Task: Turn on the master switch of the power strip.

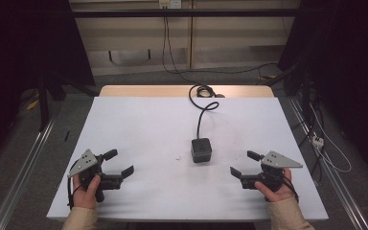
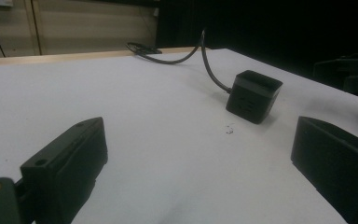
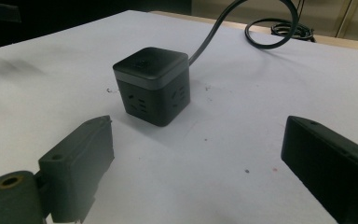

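Resting on the white rectangular table point(image 1: 139, 143), a small black cube-shaped power socket point(image 1: 201, 149) stands upright on its base, a little right of the table's middle. Its thick black cable point(image 1: 202, 108) runs from the cube's far side toward the far edge of the table, where it curls into a loop.

Left of the cube and nearer the person, the left gripper point(image 1: 120, 163) is held in the left hand point(image 1: 87, 188), wrist low at the near table edge, jaws pointing inward and slightly away toward the cube. Its jaws stand wide apart with nothing between them; in the left gripper view the cube point(image 2: 253, 95) sits well beyond them, toward the right jaw.

Right of the cube and likewise nearer the person, the right gripper point(image 1: 245, 163) sits in the right hand point(image 1: 274, 188), mirrored, its grey three-cornered plate on top. Its jaws are also spread wide and empty. In the right gripper view the cube point(image 3: 151, 85) lies ahead of the left jaw, near but not touching.
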